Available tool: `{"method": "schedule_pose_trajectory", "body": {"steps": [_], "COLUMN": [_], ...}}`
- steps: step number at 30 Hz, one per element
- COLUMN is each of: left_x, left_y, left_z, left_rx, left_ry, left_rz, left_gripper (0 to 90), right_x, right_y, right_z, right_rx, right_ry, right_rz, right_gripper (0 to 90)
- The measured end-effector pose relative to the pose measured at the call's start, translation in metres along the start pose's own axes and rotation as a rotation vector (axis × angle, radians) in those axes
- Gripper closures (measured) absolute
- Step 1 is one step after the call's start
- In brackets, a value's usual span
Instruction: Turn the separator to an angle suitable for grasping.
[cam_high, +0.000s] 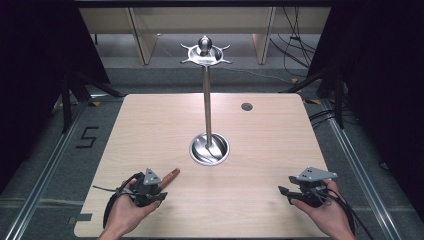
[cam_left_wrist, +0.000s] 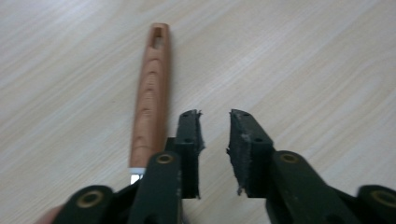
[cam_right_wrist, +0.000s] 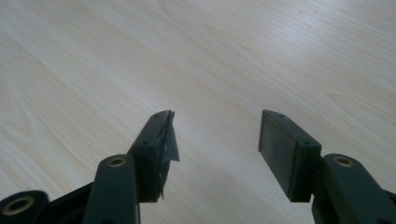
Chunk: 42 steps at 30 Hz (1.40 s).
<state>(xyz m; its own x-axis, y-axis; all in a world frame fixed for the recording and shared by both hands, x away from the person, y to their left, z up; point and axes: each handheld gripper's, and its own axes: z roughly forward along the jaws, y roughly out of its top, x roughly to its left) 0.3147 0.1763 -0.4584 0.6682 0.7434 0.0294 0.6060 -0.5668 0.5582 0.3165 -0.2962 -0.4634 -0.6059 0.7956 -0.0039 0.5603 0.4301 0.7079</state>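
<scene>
While the left gripper (cam_left_wrist: 215, 122) stands with jaws slightly parted and empty, the wooden handle (cam_left_wrist: 150, 100) lies just outside its left jaw; closing here would likely miss it. The right gripper (cam_right_wrist: 215, 122) gapes, empty.

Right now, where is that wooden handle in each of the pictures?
High view: the wooden handle lies on the table, lower left, just beyond the left gripper.
Left gripper view: upper left, beside the left-hand jaw.
Right gripper view: not in it.
Shared landmark: the pale wooden tabletop.

Wooden handle (cam_left_wrist: 150, 98) flat on table (cam_left_wrist: 303, 56) (slotted end)
</scene>
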Motion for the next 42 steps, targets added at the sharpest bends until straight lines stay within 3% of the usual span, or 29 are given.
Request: {"method": "schedule_pose_trajectory", "body": {"steps": [2,3,4,5,6,7,9,10,11,13,14,15,22,23,27,35,39,41,42], "left_x": [-0.002,-0.002,-0.002,0.001,0.001,0.002,0.005,0.008,0.010,0.012,0.013,0.016,0.022,0.022,0.028,0.037,0.044,0.047,0.050], "left_y": [0.003,0.007,0.007,0.012,0.012,0.015,0.019,0.021,0.024,0.026,0.028,0.030,0.043,0.045,0.049,0.054,0.056,0.054,0.054], "left_z": [0.006,0.011,0.011,0.016,0.016,0.020,0.024,0.026,0.033,0.035,0.037,0.038,0.050,0.052,0.057,0.063,0.065,0.065,0.065], "left_rx": [0.008,0.052,0.052,0.096,0.096,0.086,0.102,0.126,0.130,0.141,0.147,0.162,0.186,0.187,0.193,0.200,0.201,0.193,0.201], "left_ry": [-0.022,-0.039,-0.039,-0.072,-0.072,-0.078,-0.078,-0.081,-0.078,-0.075,-0.081,-0.079,-0.067,-0.062,-0.044,-0.014,0.010,0.036,0.045], "left_rz": [-0.018,-0.009,-0.009,0.002,0.002,-0.037,-0.047,-0.031,-0.070,-0.068,-0.071,-0.054,-0.059,-0.080,-0.087,-0.114,-0.114,-0.141,-0.122], "left_gripper": [81.5,84.1,85.7,87.3,88.8,88.8,89.1,89.1,89.2,89.2,89.2,89.2,89.1,89.2,89.2,89.2,89.2,89.1,89.1], "right_x": [0.000,0.001,0.003,0.002,0.002,0.002,0.001,0.001,0.002,0.000,0.001,0.001,0.001,0.002,0.000,-0.001,-0.001,0.000,0.000], "right_y": [0.001,0.001,0.001,0.002,0.002,0.002,0.002,0.002,0.002,0.001,0.001,0.001,0.001,0.001,0.001,0.001,0.000,0.001,0.001], "right_z": [0.000,-0.001,-0.002,-0.002,-0.002,-0.002,-0.001,-0.001,0.000,0.000,0.001,0.001,0.001,0.001,0.001,0.001,0.001,0.000,0.000], "right_rx": [0.007,0.005,0.020,0.014,0.014,0.021,0.001,0.001,0.011,0.009,0.005,0.005,0.022,0.023,0.012,0.011,0.004,0.010,0.012], "right_ry": [0.000,0.003,0.011,0.012,0.012,0.015,0.007,0.007,0.013,0.009,0.004,0.004,0.011,0.011,-0.001,-0.001,0.003,0.009,0.009], "right_rz": [-0.022,-0.021,-0.007,-0.019,-0.019,-0.016,-0.013,-0.013,0.013,-0.006,0.006,0.006,0.014,0.018,-0.010,-0.007,-0.003,0.015,0.016], "right_gripper": [50.4,52.9,54.7,56.4,56.4,57.3,57.4,57.4,56.4,55.8,54.9,54.9,52.9,52.9,52.4,52.0,51.8,51.7,51.7]}}
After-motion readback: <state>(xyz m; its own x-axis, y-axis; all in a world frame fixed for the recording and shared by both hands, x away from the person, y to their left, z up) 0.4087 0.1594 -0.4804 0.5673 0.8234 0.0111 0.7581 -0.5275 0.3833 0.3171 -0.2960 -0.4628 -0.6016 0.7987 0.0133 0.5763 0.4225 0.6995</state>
